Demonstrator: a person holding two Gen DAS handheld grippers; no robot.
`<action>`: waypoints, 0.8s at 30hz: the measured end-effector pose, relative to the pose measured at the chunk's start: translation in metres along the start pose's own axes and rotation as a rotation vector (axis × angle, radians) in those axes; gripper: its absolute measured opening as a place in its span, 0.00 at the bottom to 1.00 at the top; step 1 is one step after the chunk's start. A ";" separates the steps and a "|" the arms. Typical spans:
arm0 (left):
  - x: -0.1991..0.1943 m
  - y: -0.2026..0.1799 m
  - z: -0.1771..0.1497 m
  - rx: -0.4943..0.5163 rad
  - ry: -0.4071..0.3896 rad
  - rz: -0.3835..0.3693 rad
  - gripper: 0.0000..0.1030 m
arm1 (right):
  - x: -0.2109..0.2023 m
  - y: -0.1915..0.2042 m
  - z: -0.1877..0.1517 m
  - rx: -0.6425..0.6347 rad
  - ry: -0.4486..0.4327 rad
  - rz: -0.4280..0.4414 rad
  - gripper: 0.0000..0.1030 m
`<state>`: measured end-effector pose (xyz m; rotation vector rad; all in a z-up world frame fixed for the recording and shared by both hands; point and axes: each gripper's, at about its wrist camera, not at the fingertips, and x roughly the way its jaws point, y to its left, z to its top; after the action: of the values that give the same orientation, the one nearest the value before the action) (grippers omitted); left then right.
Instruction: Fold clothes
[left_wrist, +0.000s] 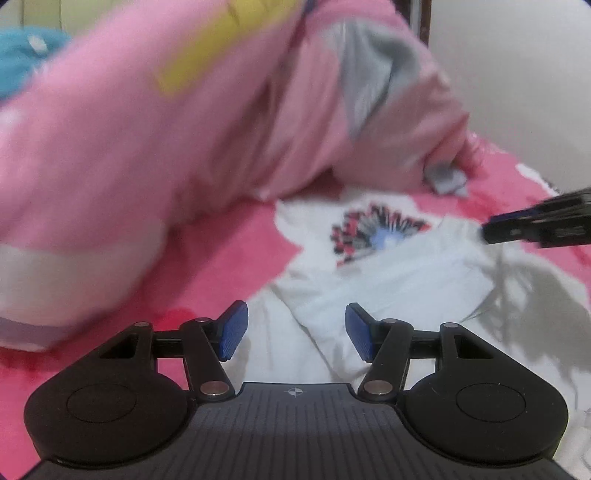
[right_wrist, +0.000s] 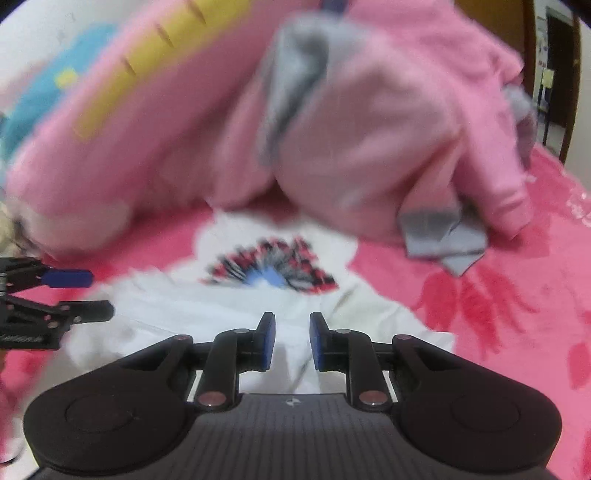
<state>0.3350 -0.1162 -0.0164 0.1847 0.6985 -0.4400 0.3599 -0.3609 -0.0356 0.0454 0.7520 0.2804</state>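
A white garment (left_wrist: 388, 273) with a red, black and blue fan-shaped print (left_wrist: 373, 230) lies rumpled on the pink bed cover; in the right wrist view the white garment (right_wrist: 229, 314) shows the same print (right_wrist: 269, 277). My left gripper (left_wrist: 296, 331) hovers open over its near part, nothing between the blue pads. My right gripper (right_wrist: 291, 341) is open with a narrow gap, over the white cloth. Each gripper appears in the other's view: the right gripper (left_wrist: 535, 225) at the right edge, the left gripper (right_wrist: 85, 295) at the left, its fingers spread.
A heap of pink clothing (left_wrist: 184, 129) with grey (right_wrist: 443, 232) and yellow (right_wrist: 147, 55) patches rises behind the white garment, blurred. Something turquoise (left_wrist: 26, 55) lies at the far left. The pink bed cover (right_wrist: 498, 295) with red marks spreads to the right. A wall stands behind.
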 end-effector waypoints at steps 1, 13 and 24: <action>-0.019 0.001 0.002 0.004 -0.014 -0.001 0.58 | -0.023 0.001 -0.002 0.010 -0.018 0.006 0.26; -0.213 -0.018 -0.109 -0.149 0.065 -0.074 0.79 | -0.263 0.013 -0.157 0.201 -0.128 -0.032 0.71; -0.257 -0.049 -0.265 -0.305 0.101 -0.091 0.79 | -0.328 0.016 -0.288 0.395 -0.136 -0.322 1.00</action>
<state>-0.0149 0.0063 -0.0482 -0.1137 0.8659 -0.4071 -0.0669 -0.4505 -0.0249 0.3108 0.6581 -0.1797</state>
